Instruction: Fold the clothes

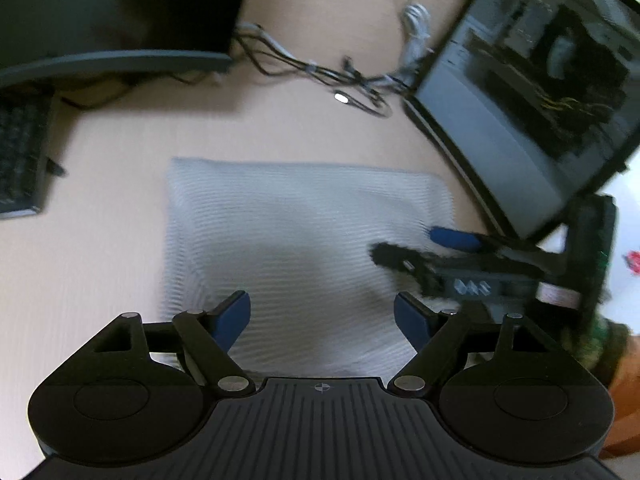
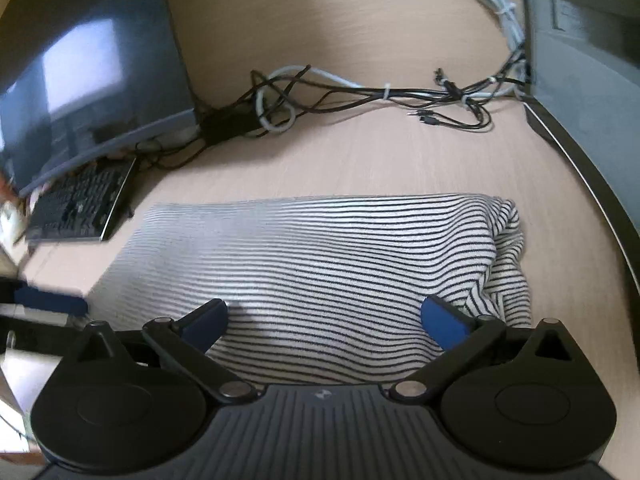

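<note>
A black-and-white striped garment (image 2: 320,264) lies folded into a rectangle on the light wooden desk; it also shows, blurred, in the left wrist view (image 1: 288,248). Its right end is bunched and rumpled (image 2: 508,248). My left gripper (image 1: 322,316) is open and empty, just above the garment's near edge. My right gripper (image 2: 324,324) is open and empty over the garment's near edge. The right gripper also shows in the left wrist view (image 1: 420,248), over the garment's right side. The left gripper's blue finger shows at the left edge of the right wrist view (image 2: 48,302).
A monitor (image 2: 92,80) stands at the back left with a black keyboard (image 2: 80,204) in front of it. A second monitor (image 2: 592,80) stands at the right. A tangle of cables (image 2: 360,96) lies behind the garment.
</note>
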`<control>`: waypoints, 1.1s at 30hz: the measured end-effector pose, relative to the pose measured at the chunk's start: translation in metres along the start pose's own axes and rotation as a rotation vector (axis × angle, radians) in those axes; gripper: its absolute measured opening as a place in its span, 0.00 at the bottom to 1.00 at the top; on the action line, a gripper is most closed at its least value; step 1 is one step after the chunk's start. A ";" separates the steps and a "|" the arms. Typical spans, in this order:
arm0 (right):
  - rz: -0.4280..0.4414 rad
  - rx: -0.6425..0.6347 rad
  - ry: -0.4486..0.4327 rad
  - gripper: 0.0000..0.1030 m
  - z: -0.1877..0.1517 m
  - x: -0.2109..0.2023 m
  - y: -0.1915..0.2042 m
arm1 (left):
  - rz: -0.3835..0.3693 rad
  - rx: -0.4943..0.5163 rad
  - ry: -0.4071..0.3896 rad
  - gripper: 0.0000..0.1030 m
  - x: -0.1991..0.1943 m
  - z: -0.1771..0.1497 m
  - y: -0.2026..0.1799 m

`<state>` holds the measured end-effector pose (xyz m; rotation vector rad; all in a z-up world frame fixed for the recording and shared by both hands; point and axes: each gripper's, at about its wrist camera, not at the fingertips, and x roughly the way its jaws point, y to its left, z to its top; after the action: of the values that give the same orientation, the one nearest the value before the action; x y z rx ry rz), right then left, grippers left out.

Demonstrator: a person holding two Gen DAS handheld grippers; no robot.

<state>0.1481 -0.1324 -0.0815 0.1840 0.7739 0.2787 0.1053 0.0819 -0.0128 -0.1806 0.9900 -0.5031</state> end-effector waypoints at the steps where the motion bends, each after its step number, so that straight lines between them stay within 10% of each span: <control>1: 0.001 0.020 -0.011 1.00 -0.001 0.000 -0.001 | -0.029 -0.005 0.018 0.84 0.004 -0.002 0.002; 10: 0.012 0.097 -0.015 1.00 -0.003 -0.007 -0.008 | -0.161 -0.054 0.077 0.83 0.034 -0.003 0.034; 20: 0.010 0.016 0.101 1.00 -0.005 -0.008 -0.002 | -0.109 0.477 0.252 1.00 0.092 0.054 0.008; 25: 0.114 0.199 -0.055 0.99 -0.010 -0.013 -0.036 | -0.126 0.251 0.082 1.00 0.087 0.046 0.025; 27: 0.117 0.259 -0.053 0.79 -0.001 -0.019 -0.042 | -0.093 0.158 0.036 0.97 0.082 0.043 0.026; 29: 0.079 0.180 -0.042 0.38 0.013 -0.025 -0.039 | -0.024 0.081 -0.001 0.74 0.076 0.039 0.023; 33: -0.084 -0.100 -0.058 0.38 0.012 -0.029 -0.027 | 0.054 -0.105 -0.052 0.50 0.052 0.021 0.023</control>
<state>0.1416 -0.1675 -0.0605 0.0651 0.7065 0.2307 0.1538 0.0756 -0.0488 -0.2587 0.9689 -0.3956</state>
